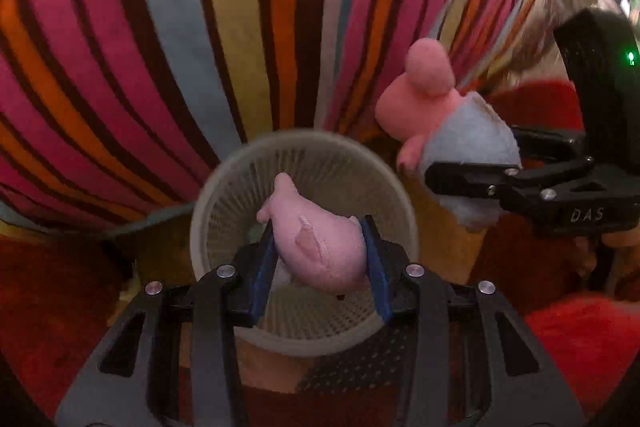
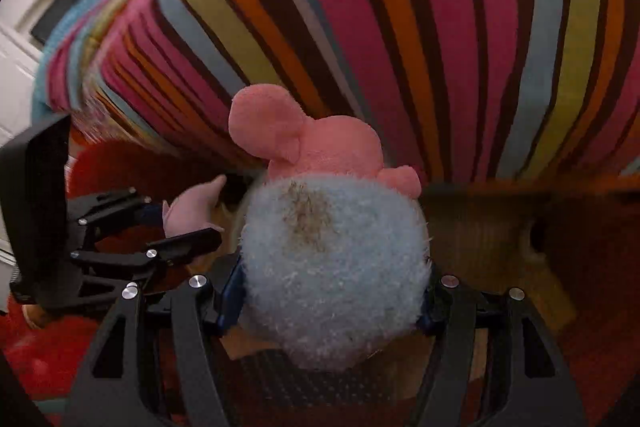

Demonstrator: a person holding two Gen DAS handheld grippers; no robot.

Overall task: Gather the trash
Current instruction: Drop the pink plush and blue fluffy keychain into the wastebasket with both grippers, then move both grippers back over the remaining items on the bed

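Clamping a pale pink plush (image 1: 320,251), the left hand-held gripper (image 1: 320,255) hangs above the white basket (image 1: 224,187).

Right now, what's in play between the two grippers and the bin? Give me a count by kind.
Plush toys: 2, a pale pink toy in the left gripper and a pink-and-blue toy in the right gripper
Baskets: 1, the white mesh basket
Grippers: 2
Total: 5

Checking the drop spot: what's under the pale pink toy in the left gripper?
Under the pale pink toy, shut in the left gripper, is a white slatted basket. Its mesh bottom looks bare where visible; the toy and gripper cover the rest.
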